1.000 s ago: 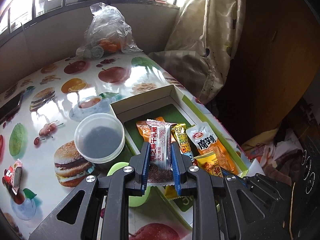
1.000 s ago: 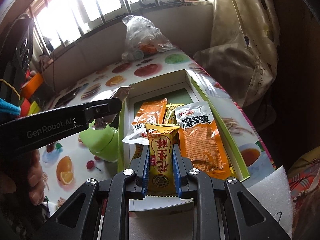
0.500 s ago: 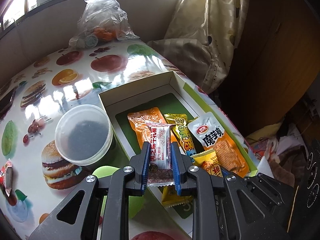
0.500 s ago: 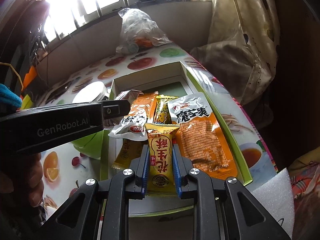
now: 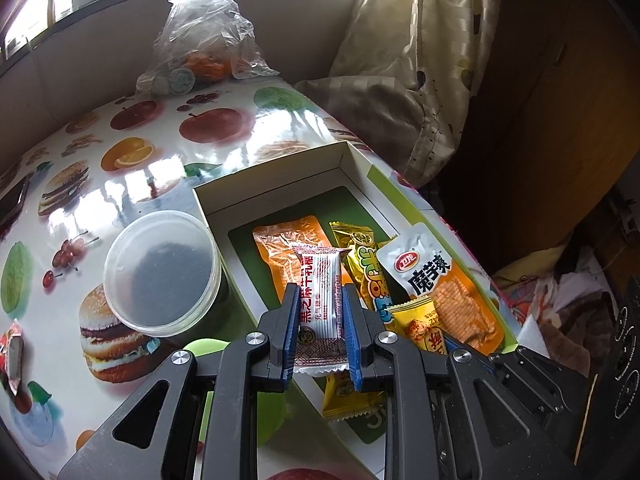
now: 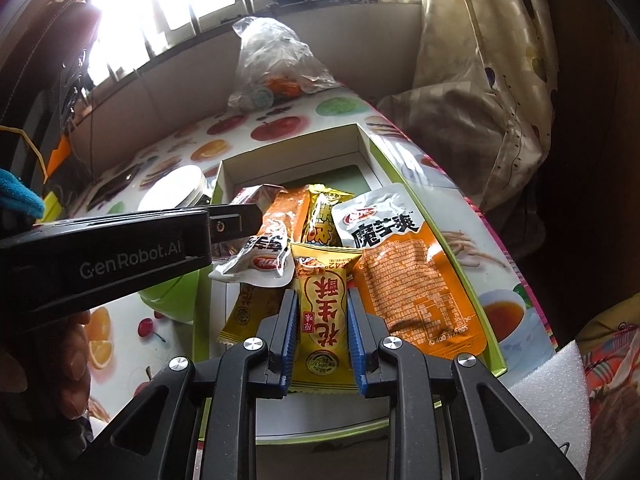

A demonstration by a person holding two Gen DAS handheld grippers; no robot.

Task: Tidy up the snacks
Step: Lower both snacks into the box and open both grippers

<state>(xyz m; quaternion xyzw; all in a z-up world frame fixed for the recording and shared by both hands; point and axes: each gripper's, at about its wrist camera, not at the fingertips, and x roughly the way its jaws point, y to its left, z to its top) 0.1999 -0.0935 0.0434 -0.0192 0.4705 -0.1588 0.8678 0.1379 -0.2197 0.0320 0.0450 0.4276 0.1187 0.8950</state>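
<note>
A white-and-red snack bar [image 5: 321,304] is pinched between the blue pads of the left gripper [image 5: 321,320], hanging over the near end of the shallow box [image 5: 272,176]. The right gripper [image 6: 322,328] has a yellow peanut-crisp packet [image 6: 322,312] between its pads, and its jaws are just easing apart. Ahead of both lie orange pouches [image 6: 416,280] and a gold packet [image 5: 366,268]. Left of the left gripper stands a lidded tub [image 5: 160,272].
</note>
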